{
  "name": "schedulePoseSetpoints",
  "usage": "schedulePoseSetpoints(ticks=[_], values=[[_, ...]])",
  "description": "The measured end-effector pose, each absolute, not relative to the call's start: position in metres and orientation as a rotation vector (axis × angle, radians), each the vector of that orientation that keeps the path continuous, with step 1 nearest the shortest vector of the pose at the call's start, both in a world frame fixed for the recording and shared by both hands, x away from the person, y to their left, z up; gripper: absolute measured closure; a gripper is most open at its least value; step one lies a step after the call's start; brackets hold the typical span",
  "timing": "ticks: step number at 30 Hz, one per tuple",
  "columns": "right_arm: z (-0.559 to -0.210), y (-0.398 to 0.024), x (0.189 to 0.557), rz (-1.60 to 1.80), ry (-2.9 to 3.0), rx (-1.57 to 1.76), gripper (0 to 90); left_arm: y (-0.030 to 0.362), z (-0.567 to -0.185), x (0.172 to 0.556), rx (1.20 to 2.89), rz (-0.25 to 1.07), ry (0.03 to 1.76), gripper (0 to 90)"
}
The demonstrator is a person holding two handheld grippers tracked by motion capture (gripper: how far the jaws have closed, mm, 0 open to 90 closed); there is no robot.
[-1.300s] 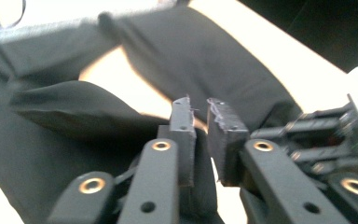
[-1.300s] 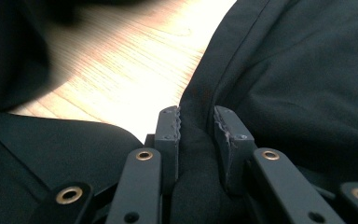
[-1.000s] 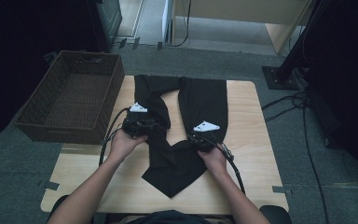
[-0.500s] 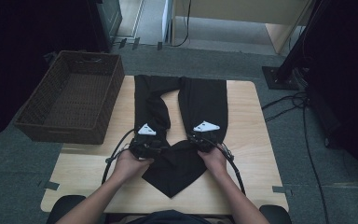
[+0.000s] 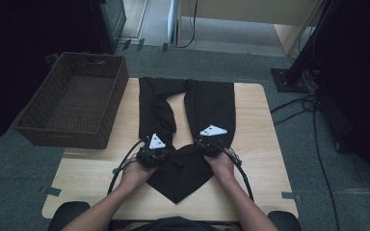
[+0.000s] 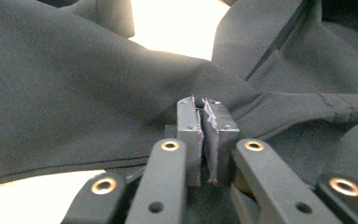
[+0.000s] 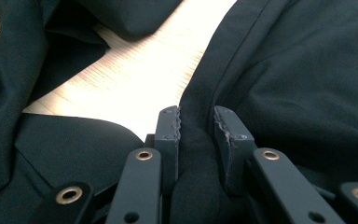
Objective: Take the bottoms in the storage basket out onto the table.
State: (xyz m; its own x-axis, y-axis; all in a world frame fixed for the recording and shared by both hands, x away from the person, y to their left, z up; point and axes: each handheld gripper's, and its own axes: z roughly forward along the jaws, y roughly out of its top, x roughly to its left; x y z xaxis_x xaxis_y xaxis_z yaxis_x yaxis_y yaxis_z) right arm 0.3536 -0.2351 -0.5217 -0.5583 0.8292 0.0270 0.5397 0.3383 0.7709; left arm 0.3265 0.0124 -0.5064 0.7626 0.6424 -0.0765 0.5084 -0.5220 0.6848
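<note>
Black trousers (image 5: 192, 125) lie on the desk (image 5: 260, 130), mid-fold; left gripper (image 6: 204, 122) has just closed, jaws pinching fabric; right gripper (image 7: 196, 126) pinches a fold; next, probably lift both together.

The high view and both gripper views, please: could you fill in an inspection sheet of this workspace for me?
Surface: light wooden table, bare wood around the cloth.
Job's things: black trousers lying flat, legs pointing away from the person, near end folded to a point.
Clutter: nothing seen on the table.
Grippers: left gripper shut on a thin fold of the trousers, its jaws having just closed; right gripper shut on a thicker bunch of the same cloth.
Cables: black cables loop from both grippers across the table; more on the floor at right.
Surroundings: dark wicker basket left of the table, grey carpet.
</note>
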Motion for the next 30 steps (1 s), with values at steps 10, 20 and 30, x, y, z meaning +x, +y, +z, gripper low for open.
schedulePoseSetpoints(ticks=[10,20,30], values=[[-0.522,-0.235,0.354,1.075,2.237,1.21,72.6,0.024,-0.488,0.331,2.166,0.162,0.864,90.0],[-0.522,-0.235,0.354,1.076,2.235,1.209,72.7,0.081,-0.449,0.316,2.045,0.201,0.927,90.0],[-0.522,-0.235,0.354,1.076,2.235,1.211,73.4,0.116,-0.469,0.31,2.094,0.186,1.07,81.5]])
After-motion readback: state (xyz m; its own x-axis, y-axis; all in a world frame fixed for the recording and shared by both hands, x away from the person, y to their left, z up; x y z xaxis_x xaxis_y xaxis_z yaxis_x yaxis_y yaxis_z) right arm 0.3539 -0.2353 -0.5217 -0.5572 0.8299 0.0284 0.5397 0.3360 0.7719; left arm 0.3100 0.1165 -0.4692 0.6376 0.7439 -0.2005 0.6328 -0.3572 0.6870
